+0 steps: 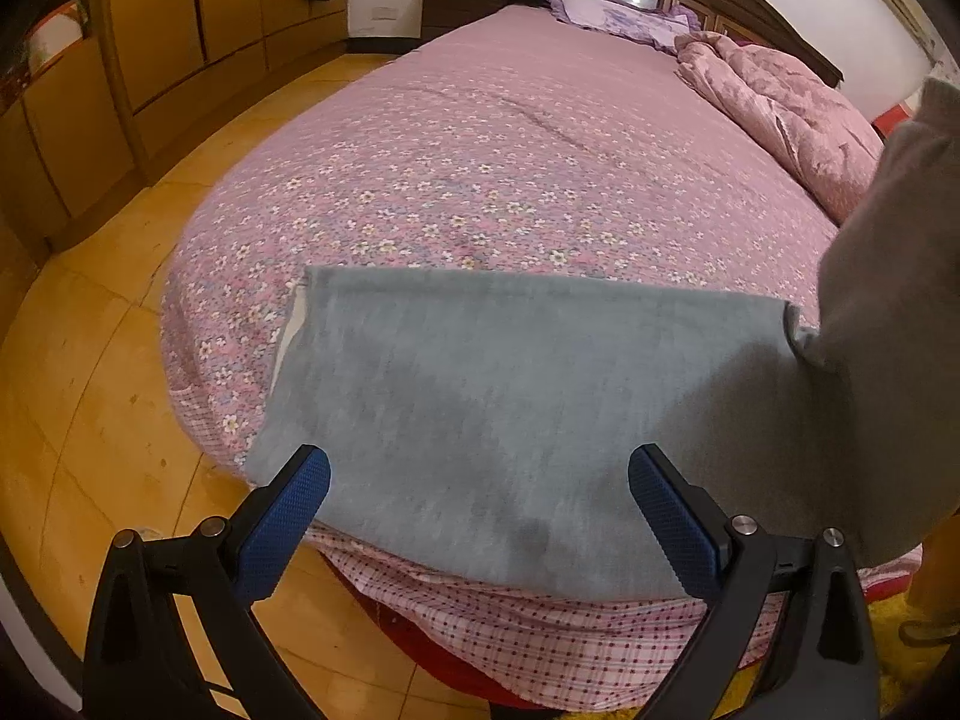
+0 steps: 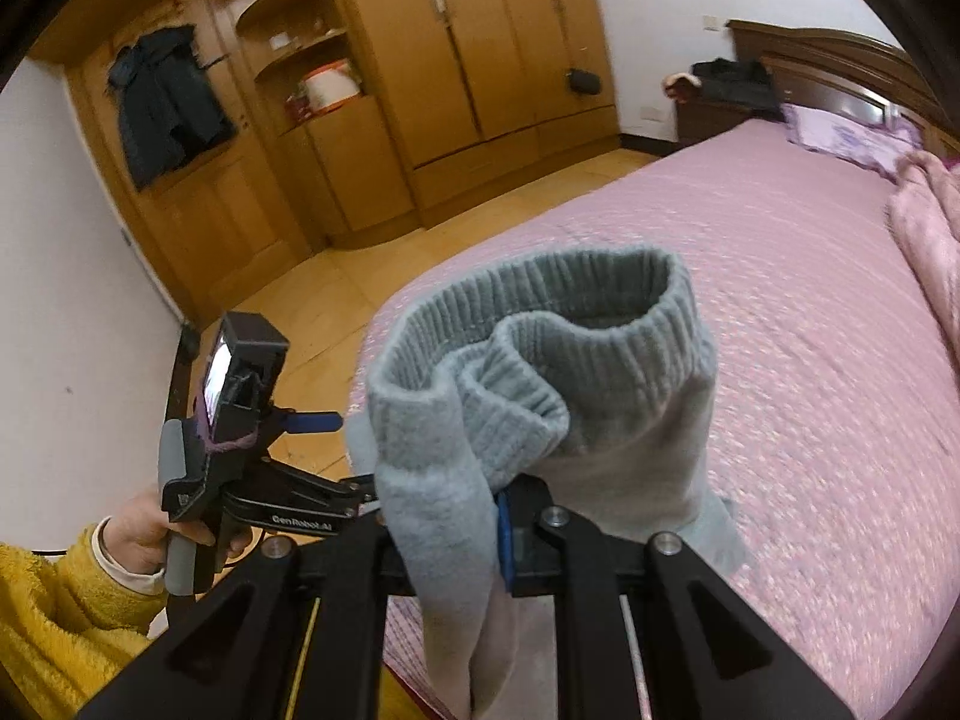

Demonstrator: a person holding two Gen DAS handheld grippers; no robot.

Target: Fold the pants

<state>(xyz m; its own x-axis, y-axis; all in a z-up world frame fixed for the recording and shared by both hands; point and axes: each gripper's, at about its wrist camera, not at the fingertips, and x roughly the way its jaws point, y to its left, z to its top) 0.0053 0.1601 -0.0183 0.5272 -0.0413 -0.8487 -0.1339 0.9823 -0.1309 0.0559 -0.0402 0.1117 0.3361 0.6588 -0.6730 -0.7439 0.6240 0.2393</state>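
Pants (image 1: 510, 408): one gray pair, right claw (image 2: 501, 525) clamping them, left claw (image 1: 480, 498) wide open.

The left gripper (image 1: 479, 483) had black linkage arms, silver rivets and blue textured pads (image 1: 285, 525). White "GenRobot.AI" lettering marked its body. The person wore a fuzzy mustard-yellow sleeve (image 2: 57, 612).

Grey pants (image 1: 510, 408); pink floral bedspread (image 1: 480, 168).
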